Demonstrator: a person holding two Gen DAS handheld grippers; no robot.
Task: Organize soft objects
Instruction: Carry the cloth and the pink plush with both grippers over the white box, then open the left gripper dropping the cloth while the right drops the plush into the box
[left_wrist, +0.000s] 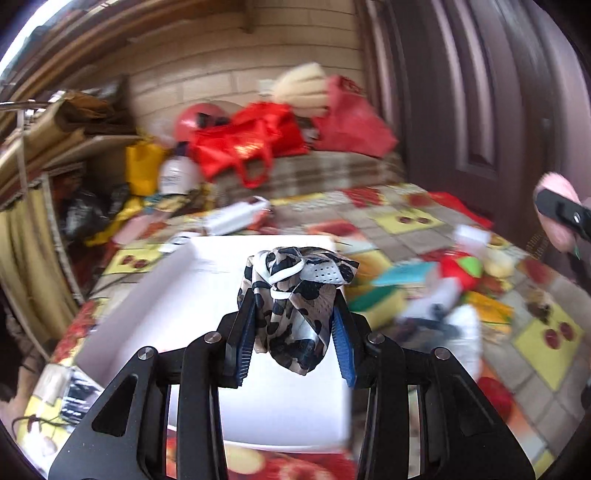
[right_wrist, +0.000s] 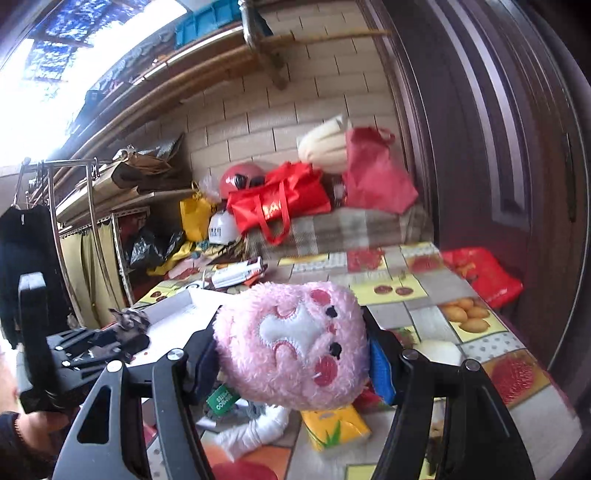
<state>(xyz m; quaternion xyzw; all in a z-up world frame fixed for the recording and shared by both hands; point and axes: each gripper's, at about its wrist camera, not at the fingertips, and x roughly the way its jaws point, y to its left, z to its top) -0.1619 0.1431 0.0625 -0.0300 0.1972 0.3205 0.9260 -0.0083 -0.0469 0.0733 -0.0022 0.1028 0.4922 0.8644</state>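
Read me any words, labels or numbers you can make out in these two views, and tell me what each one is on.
None reads clearly.
Red tote bag: gold print, too blurred.
White helmet: a dark line of characters, too small.
Green tag under the pink plush toy: white print, seemingly upside down, not legible.
White carton on the table: dark and red print, unreadable.
Yellow tissue pack: pictures only.

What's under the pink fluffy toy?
Below the pink toy, lifted off the table in the right gripper, lie a yellow tissue pack, a white cloth and a green label. The toy hides whatever lies straight behind it.
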